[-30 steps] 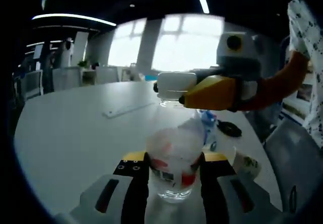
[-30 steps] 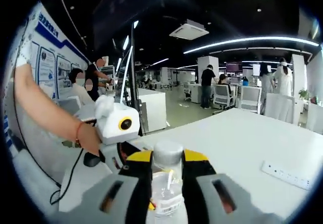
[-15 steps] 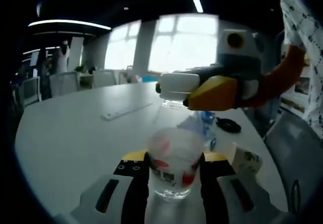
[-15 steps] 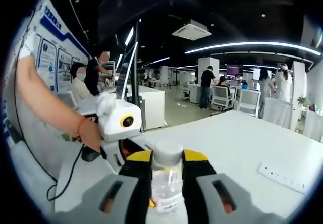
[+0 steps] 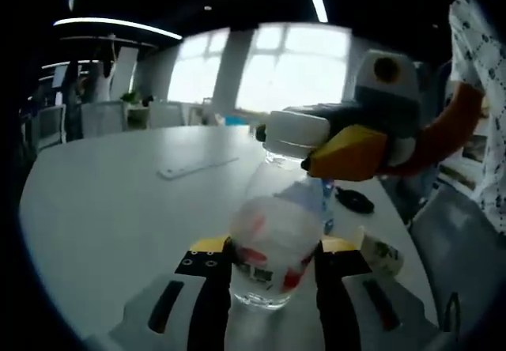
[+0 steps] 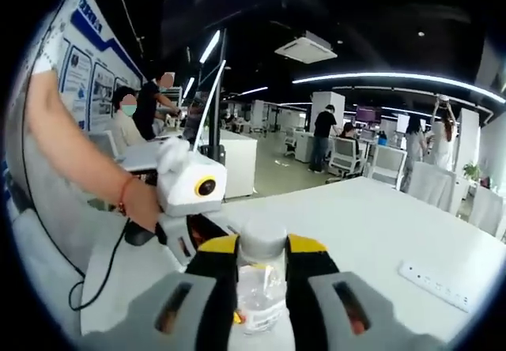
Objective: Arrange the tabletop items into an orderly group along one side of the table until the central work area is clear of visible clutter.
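A clear plastic bottle (image 5: 275, 236) with a red and white label lies lengthwise between both grippers above the white table (image 5: 103, 209). My left gripper (image 5: 273, 250) is shut on its lower body. My right gripper (image 5: 312, 139), coming in from the right with a yellow jaw, is shut on the bottle's white cap (image 5: 294, 128). In the right gripper view, the cap end of the bottle (image 6: 262, 250) sits pinched between my right gripper's (image 6: 263, 266) jaws. Behind it, the left gripper (image 6: 190, 228) is held by a person's hand (image 6: 136, 207).
A white power strip (image 5: 198, 167) lies on the far part of the table, also seen as the power strip (image 6: 437, 286). To the right sit a blue-labelled item (image 5: 326, 202), a black object (image 5: 354, 201) and a small printed pack (image 5: 383, 252). Chairs and several people stand beyond the table.
Both grippers keep their hold on the bottle. In the left gripper view the cap and the right gripper have shifted slightly to the right.
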`<act>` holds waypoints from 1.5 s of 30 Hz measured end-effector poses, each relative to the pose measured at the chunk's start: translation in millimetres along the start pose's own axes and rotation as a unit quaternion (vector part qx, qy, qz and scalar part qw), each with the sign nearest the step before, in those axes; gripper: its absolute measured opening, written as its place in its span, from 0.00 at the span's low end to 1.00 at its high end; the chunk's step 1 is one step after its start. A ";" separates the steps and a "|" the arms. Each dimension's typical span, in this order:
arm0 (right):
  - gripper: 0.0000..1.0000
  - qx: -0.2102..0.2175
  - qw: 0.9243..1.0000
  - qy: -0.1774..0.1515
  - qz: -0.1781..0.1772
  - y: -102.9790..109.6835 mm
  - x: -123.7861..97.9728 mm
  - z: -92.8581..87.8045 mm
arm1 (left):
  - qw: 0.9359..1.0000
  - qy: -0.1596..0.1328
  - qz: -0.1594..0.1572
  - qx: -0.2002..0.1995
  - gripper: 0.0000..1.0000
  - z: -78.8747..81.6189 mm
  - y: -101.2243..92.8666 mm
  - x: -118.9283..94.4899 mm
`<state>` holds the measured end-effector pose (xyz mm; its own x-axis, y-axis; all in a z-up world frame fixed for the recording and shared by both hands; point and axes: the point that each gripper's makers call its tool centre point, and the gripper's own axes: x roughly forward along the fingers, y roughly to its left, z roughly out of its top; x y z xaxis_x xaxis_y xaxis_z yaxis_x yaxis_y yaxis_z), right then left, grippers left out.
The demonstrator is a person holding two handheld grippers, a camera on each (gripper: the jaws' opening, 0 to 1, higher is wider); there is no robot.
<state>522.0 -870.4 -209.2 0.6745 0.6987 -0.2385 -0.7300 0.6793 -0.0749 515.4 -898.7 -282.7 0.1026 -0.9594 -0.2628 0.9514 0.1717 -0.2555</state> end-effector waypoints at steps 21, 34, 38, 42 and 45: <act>0.19 0.014 1.000 0.006 0.000 1.5 -4.7 -2.2 | 0.997 0.050 0.015 -0.055 0.76 -18.3 -7.1 3.5; 0.20 0.025 1.000 0.011 0.006 1.6 -2.9 -3.3 | 0.995 0.075 0.031 -0.062 0.96 -24.3 -19.0 -6.1; 0.20 0.027 0.999 0.014 0.009 1.0 -3.3 -3.5 | 0.995 0.072 0.038 -0.063 0.96 -22.3 -21.5 -10.7; 0.20 0.028 0.999 0.016 0.009 0.8 -4.3 -4.2 | 0.995 0.056 0.047 -0.068 0.96 -15.2 -24.4 -15.4; 0.20 0.034 0.999 0.016 0.009 1.0 -4.4 -4.4 | 0.995 0.050 0.051 -0.070 0.96 -14.0 -27.2 -17.9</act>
<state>517.9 -873.8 -212.5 0.6563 0.7046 -0.2697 -0.7327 0.6805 -0.0053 483.7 -883.0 -284.1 0.1608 -0.9094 -0.3836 0.8867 0.3038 -0.3486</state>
